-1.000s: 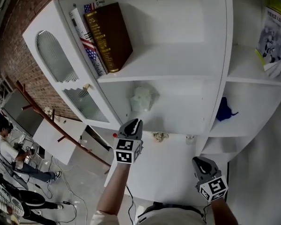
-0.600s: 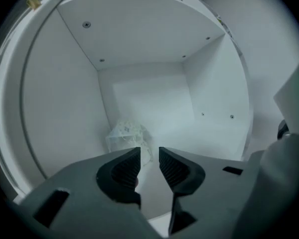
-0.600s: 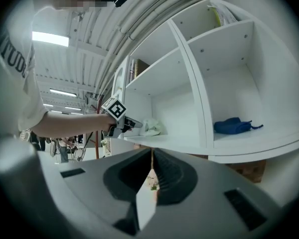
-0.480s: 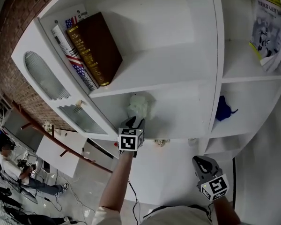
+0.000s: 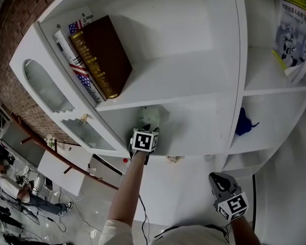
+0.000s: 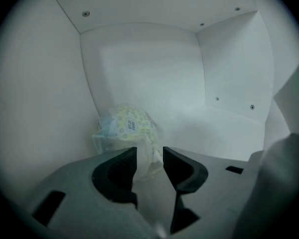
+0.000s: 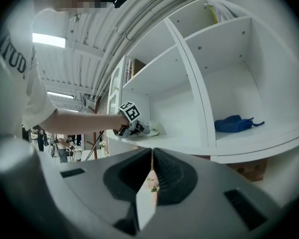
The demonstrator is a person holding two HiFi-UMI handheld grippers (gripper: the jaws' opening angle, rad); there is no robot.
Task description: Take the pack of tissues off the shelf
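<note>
Two risks seem to me the main ones. The left gripper [image 6: 149,152] is inside the shelf [image 6: 224,128] compartment. Its jaws are opening, and the pack of tissues [image 6: 123,128] lies just ahead of them, with its soft lower edge showing in the gap. The pads do not press on it. The pack sits close to the side wall [image 6: 45,108] on this gripper's left, so jaws closing from here may catch only the loose wrapper, and the pack could slip out when pulled. A push forward could also slide it deeper toward the back wall. The right gripper [image 7: 151,153], pressed together and empty, hangs well apart from the pack, so it cannot catch it.
</note>
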